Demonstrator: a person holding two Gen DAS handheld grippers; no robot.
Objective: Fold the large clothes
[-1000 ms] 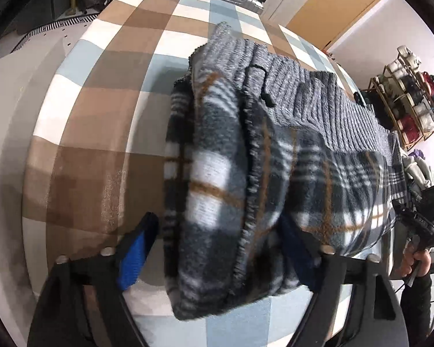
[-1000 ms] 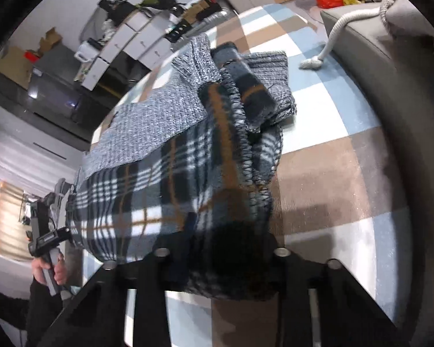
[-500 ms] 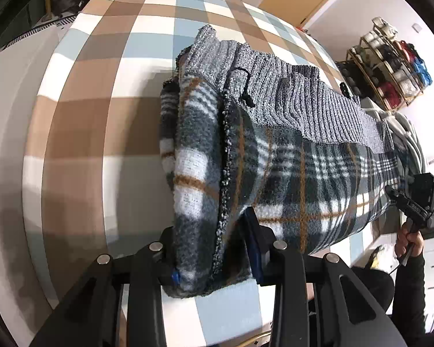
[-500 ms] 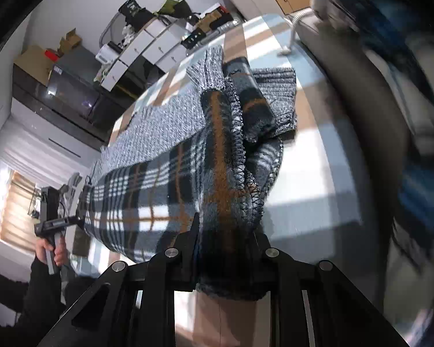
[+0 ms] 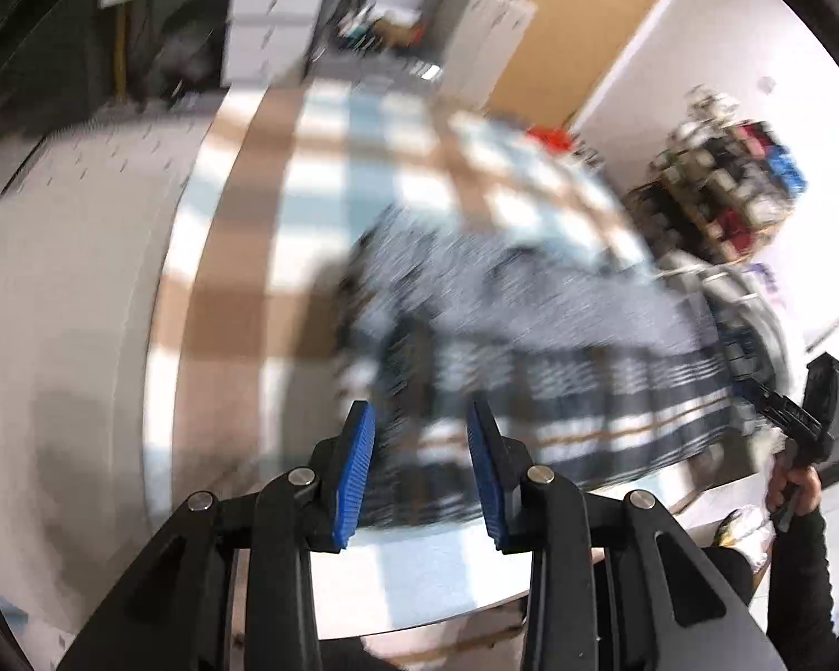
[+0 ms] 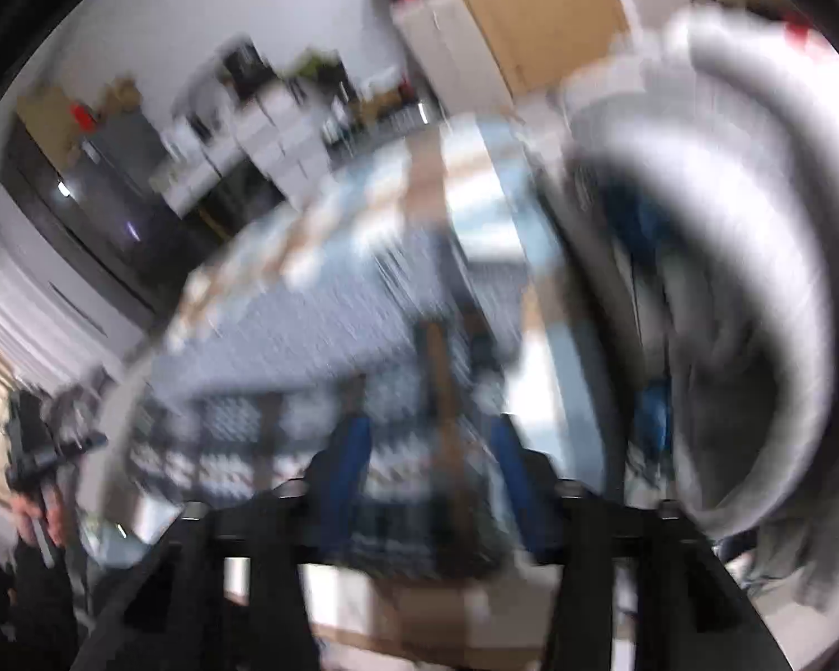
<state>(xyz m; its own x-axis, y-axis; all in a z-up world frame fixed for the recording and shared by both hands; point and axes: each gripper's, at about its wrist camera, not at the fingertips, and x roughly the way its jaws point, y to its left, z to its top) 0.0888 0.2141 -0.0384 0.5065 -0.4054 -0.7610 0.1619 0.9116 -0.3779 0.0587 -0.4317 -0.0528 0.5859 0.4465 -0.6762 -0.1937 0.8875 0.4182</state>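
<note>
A folded plaid and grey knit garment (image 5: 531,369) lies on the checked table (image 5: 240,257); both views are blurred by motion. My left gripper (image 5: 419,447) is open, its blue pads apart, raised above the garment's near edge and holding nothing. In the right wrist view the same garment (image 6: 307,369) lies ahead. My right gripper (image 6: 428,447) is open with its blue pads apart over the plaid edge, and I cannot see it grasping any cloth.
A grey sofa (image 6: 755,279) rises close on the right of the right wrist view. White drawers (image 5: 274,5) and a shoe rack (image 5: 727,179) stand behind the table. The other hand-held gripper (image 5: 805,419) shows at the far right.
Both grippers have let go of the garment's folded edge, opened, and pulled back and upward. The garment now rests on the table.
</note>
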